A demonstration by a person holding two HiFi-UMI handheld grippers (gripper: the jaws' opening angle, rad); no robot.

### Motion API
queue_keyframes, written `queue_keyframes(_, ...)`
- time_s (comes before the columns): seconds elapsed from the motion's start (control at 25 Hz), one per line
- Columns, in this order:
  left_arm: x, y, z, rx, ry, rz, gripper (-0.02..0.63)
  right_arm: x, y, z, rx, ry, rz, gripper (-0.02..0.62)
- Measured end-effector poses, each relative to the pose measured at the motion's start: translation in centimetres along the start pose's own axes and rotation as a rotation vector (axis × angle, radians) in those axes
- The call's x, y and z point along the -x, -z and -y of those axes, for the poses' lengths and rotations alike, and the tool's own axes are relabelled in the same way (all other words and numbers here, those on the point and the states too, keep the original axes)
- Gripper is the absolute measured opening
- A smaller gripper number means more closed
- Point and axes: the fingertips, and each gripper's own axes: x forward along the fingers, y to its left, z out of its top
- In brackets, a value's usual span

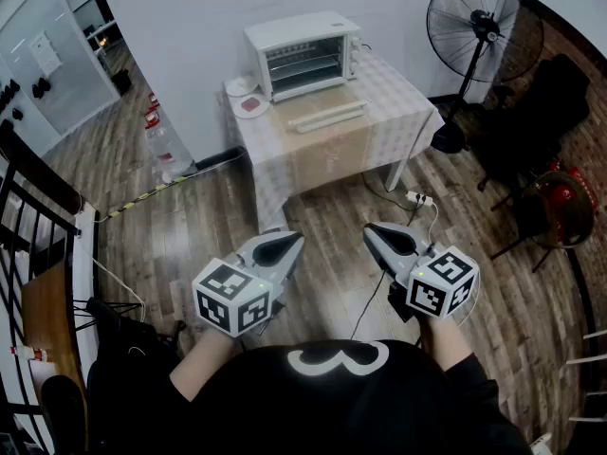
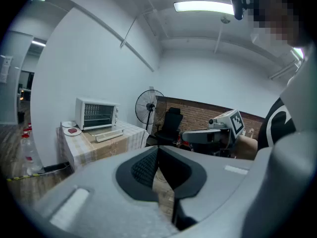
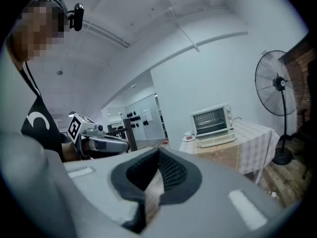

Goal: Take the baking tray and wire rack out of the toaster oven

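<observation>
- Wooden floor runs ahead to a white wall, where the worktop [image 1: 403, 98] stands under a checked cloth. The toaster oven [image 1: 303, 53] sits on its far left corner.
- We're right at the start here, with nothing out of the oven yet.
- Bars of the wire rack [image 1: 305, 65] show inside the oven's mouth. The baking tray I cannot pick out from this far back, so it is presumably in there too.
- A pale flat slab [image 1: 327, 115] lies just in front of the oven. Whether that is the dropped door or a separate piece, I cannot tell.
- Low by the person's body hang the left gripper [image 1: 290, 244] and the right gripper [image 1: 374, 231], well apart from the worktop and aimed towards it.
- Both pairs of jaws are pressed together with nothing between them.
- Next move, as I read it, is to walk up, spread one pair of jaws and reach into the oven for the front edge of the rack or tray. After that it wants a level pull so the piece slides out cleanly.
- A small plate [image 1: 251, 105] sits just left of the oven, close to the reach.
- A standing fan [image 1: 474, 31] and a dark chair [image 1: 531, 112] crowd the worktop's right side.
- On the floor, a power strip [image 1: 417, 198] lies by the worktop's leg and bottles [image 1: 159, 131] stand off to the left. That strip is the one to step around.
</observation>
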Motion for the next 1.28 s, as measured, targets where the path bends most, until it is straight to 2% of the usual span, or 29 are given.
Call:
queue_keyframes(0.44, -3.2, -1.3, 1.7, -0.013, 0.01, 0.012, 0.009, 1.7, -1.1, 2.5, 0.015, -0.002, 0.018, 0.002)
queue_keyframes(0.64, -5.1, -1.6, 2.9, -0.039, 0.008, 0.031, 0.009, 3.2, -1.5, 4.3, 0.005, 0.039, 0.027, 0.002)
queue_keyframes(0.76, -6.4, -1.9, 4.0, -0.042, 0.034, 0.055, 0.009, 4.5, -1.4, 5.4, 0.008, 0.055, 0.034, 0.002)
queue_keyframes(1.0, -8.3, -1.6, 4.3, 0.027, 0.09, 0.088, 0.009, 5.2, -0.5, 7.8, -0.052, 0.078, 0.049, 0.003)
queue_keyframes(1.28, -11.2, -1.7, 0.3, 0.083, 0.103, 0.094, 0.009, 1.6, -0.2, 11.3, -0.105, 0.079, 0.045, 0.003)
